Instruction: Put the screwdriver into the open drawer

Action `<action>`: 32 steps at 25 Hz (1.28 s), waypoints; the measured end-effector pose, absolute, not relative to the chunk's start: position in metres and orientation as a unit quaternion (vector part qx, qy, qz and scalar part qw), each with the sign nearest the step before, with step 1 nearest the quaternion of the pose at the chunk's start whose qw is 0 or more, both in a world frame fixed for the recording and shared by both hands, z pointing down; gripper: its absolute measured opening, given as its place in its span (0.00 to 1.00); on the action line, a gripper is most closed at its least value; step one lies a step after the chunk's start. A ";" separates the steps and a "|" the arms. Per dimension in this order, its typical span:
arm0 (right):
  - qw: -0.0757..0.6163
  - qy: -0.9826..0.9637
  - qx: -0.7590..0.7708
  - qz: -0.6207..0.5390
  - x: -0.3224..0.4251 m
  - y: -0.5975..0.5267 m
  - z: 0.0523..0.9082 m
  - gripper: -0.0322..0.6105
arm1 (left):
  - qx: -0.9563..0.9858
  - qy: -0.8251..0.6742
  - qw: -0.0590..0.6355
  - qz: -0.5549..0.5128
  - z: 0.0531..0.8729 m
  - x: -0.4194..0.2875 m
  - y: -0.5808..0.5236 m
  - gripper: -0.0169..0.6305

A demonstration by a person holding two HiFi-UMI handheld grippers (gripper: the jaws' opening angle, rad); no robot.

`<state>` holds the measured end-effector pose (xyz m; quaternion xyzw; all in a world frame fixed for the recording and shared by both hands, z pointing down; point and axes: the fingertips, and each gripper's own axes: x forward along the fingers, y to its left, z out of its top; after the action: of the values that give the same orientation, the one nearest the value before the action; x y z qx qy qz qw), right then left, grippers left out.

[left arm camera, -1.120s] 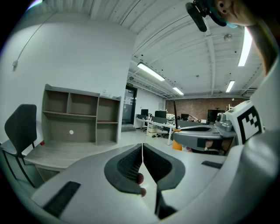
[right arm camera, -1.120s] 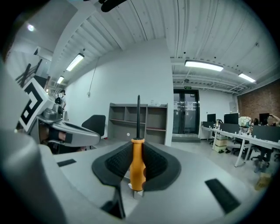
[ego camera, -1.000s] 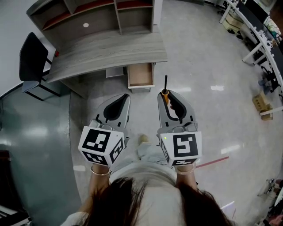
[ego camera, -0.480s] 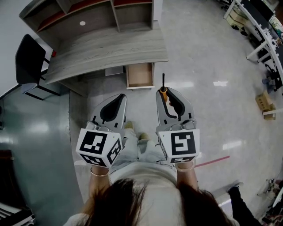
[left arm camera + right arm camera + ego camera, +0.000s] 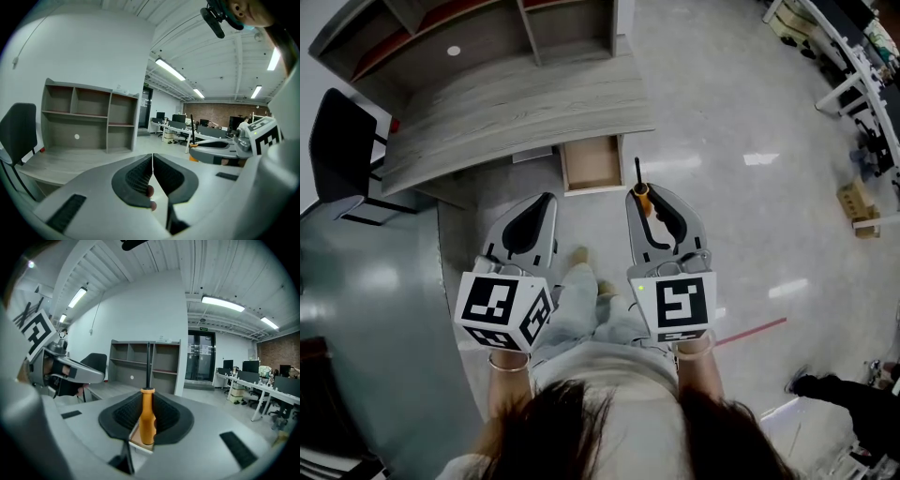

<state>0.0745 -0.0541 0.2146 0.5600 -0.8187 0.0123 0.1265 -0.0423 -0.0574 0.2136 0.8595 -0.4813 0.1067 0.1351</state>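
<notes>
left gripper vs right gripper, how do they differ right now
The left gripper has its fingers shut together on nothing; the right gripper has its fingers clamped on the orange handle of the screwdriver. A black shaft sticks out past the right gripper's tips; nothing protrudes from the left gripper. Both are held side by side, pointing toward the open drawer.

The screwdriver (image 5: 146, 417): orange handle, black shaft. The left tool (image 5: 549, 198) and right tool (image 5: 638, 193) are grey, black-padded. Grey woodgrain tabletop (image 5: 511, 108); pale wood drawer (image 5: 591, 162).

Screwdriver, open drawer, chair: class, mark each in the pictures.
screwdriver (image 5: 147, 416), right gripper view, orange handle.
open drawer (image 5: 592, 161), head view, bare wooden bottom.
chair (image 5: 339, 150), head view, black backrest.
</notes>
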 end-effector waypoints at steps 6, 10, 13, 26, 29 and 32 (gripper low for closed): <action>0.148 -0.813 0.563 0.011 0.062 -0.091 0.231 0.18 | 0.861 -0.475 0.146 0.109 0.227 -0.060 -0.097 0.06; 0.166 -0.810 0.562 0.005 0.055 -0.113 0.243 0.18 | 0.861 -0.471 0.154 0.113 0.239 -0.069 -0.120 0.06; 0.181 -0.811 0.556 0.001 0.049 -0.128 0.258 0.18 | 0.862 -0.466 0.159 0.121 0.253 -0.073 -0.137 0.06; 0.258 -0.809 0.528 0.009 0.027 -0.177 0.329 0.18 | 0.863 -0.449 0.187 0.137 0.313 -0.088 -0.196 0.06; 0.275 -0.807 0.523 0.013 0.026 -0.185 0.349 0.18 | 0.863 -0.445 0.192 0.142 0.328 -0.088 -0.206 0.06; 0.288 -0.806 0.517 0.016 0.025 -0.192 0.366 0.18 | 0.863 -0.441 0.199 0.148 0.344 -0.088 -0.214 0.06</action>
<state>0.0254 -0.1924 0.3663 0.5172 -0.8057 0.0164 0.2882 -0.0878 -0.2140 0.3440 0.8627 -0.4409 0.1477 0.1991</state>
